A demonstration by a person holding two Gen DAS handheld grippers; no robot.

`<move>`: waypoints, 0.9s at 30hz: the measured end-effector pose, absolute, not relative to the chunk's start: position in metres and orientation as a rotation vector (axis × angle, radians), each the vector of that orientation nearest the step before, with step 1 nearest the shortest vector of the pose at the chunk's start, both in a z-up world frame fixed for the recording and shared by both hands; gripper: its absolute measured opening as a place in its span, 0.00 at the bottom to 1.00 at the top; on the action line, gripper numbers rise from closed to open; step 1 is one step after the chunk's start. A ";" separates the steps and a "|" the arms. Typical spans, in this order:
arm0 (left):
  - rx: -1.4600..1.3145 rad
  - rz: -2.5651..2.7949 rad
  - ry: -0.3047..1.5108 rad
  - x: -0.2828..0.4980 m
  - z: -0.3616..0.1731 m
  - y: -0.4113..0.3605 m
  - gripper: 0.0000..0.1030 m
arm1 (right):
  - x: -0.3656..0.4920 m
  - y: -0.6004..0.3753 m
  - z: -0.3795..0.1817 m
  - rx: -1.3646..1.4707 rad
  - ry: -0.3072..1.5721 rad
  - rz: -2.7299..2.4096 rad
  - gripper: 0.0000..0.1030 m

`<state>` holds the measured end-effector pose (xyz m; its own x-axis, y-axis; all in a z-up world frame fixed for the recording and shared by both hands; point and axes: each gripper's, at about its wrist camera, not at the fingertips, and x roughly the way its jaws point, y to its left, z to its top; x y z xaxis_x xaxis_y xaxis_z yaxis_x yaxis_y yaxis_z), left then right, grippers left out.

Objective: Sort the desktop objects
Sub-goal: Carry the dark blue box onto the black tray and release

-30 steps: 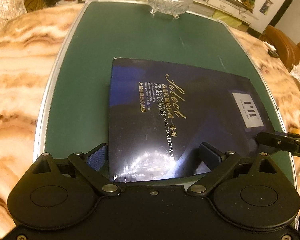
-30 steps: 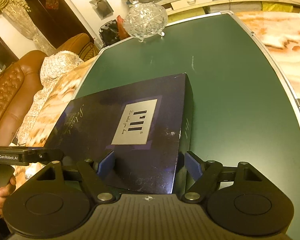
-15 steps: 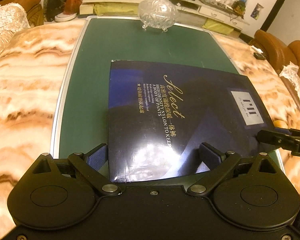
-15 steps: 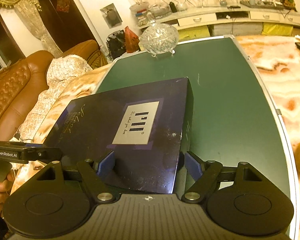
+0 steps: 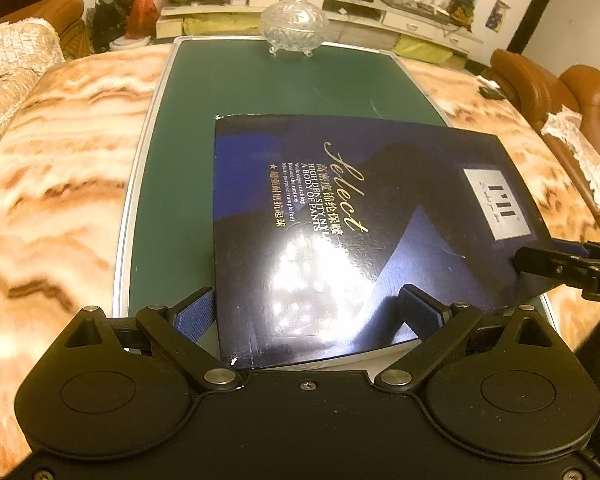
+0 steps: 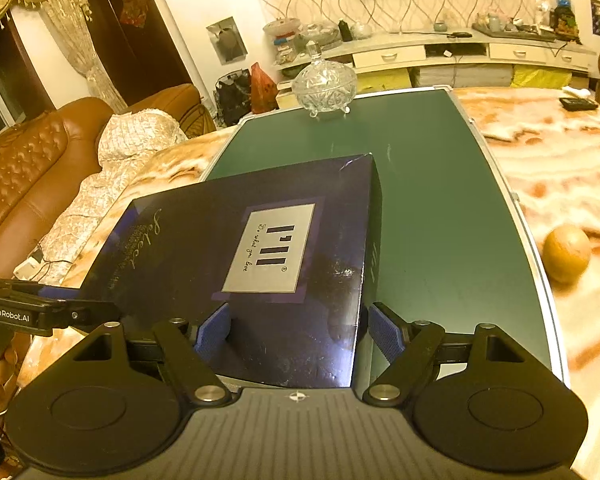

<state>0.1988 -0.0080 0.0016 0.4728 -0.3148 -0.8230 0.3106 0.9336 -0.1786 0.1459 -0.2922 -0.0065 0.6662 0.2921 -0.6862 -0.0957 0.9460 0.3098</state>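
A flat dark blue box [image 5: 340, 216] with gold "Select" lettering and a silver label hangs lifted above the green board [image 5: 284, 88]. My left gripper [image 5: 306, 312] is shut on the box's near edge, one blue pad above it and one below. My right gripper [image 6: 296, 330] is shut on another edge of the same box [image 6: 236, 248], near the silver label. Each gripper shows at the side of the other's view, the right one [image 5: 572, 270] and the left one [image 6: 40, 310].
A lidded crystal glass bowl [image 5: 294, 24] stands at the board's far end, also in the right wrist view [image 6: 324, 86]. An orange [image 6: 566, 254] lies on the marble tabletop [image 5: 52, 152] right of the board. Brown leather sofas [image 6: 28, 172] flank the table.
Both grippers have risen with the box, lifting it off the green board. More of the room and the orange have come into view.
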 end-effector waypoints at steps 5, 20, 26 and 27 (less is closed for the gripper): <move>0.012 -0.382 1.011 0.168 0.003 -0.004 0.95 | 0.115 -0.291 -0.009 0.279 0.811 0.219 0.78; 0.054 -0.379 1.034 0.101 -0.016 0.001 0.95 | 0.059 -0.287 -0.031 0.297 0.826 0.202 0.78; 0.059 -0.386 1.052 0.087 -0.025 -0.001 0.95 | 0.046 -0.291 -0.039 0.309 0.832 0.196 0.78; 0.061 -0.386 1.053 0.086 -0.026 -0.001 0.95 | 0.045 -0.291 -0.040 0.309 0.833 0.197 0.78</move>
